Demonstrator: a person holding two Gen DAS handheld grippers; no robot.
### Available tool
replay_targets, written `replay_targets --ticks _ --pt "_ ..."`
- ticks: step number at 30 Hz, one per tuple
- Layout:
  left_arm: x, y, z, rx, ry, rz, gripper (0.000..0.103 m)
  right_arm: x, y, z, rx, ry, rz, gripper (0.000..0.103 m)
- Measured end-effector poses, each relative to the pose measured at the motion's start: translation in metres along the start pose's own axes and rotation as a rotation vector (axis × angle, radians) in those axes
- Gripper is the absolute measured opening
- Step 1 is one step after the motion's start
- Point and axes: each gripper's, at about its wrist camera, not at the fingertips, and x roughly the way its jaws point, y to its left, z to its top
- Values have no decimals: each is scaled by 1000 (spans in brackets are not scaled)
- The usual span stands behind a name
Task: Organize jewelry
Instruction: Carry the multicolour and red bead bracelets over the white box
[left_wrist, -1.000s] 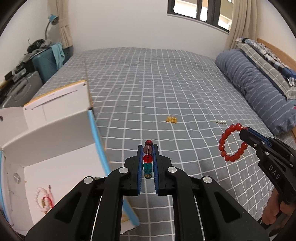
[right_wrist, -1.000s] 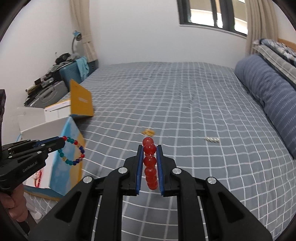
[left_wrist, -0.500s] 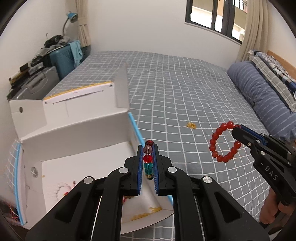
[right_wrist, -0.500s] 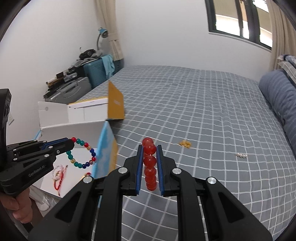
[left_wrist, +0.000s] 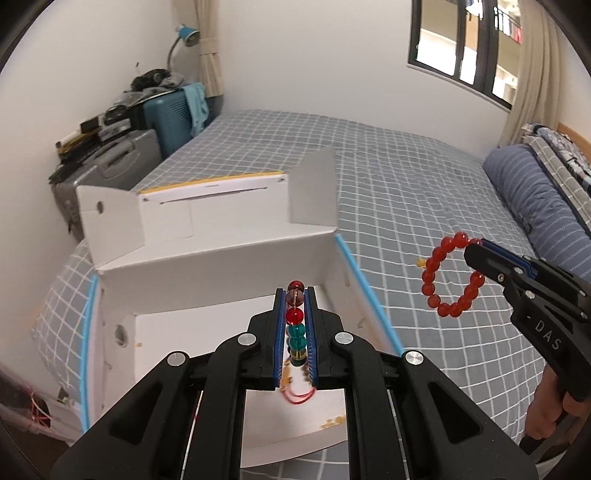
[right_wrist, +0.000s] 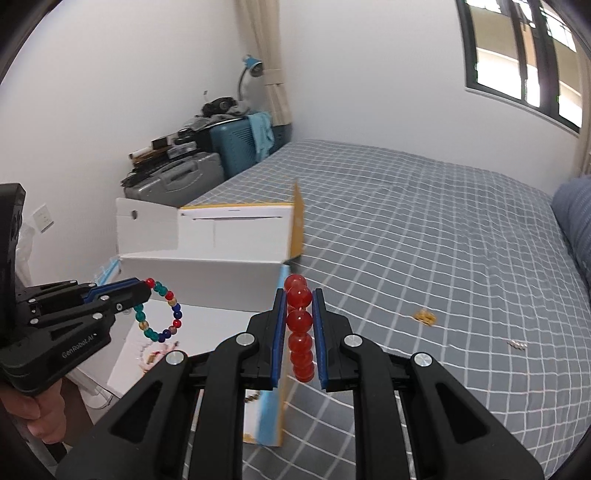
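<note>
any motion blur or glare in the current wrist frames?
Left wrist view: box blue edge and the items under the left gripper smear; multicolor bracelet sharp. Right wrist view: window blown out; red bracelet in the right gripper sharp; strong fisheye bending in both.

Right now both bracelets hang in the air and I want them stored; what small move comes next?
Probably open the left tool to drop the multicolored bracelet: it hangs over the open white box, while the red bracelet is over the bed.
</note>
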Motion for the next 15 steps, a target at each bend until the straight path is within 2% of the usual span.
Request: replay_targets --ticks 8,15 --pt "0 46 -17 -61 17 58 9 20 46 4 -55 19 69 13" --pt "7 77 -36 -107 40 110 9 43 77 -7 -89 61 108 13"
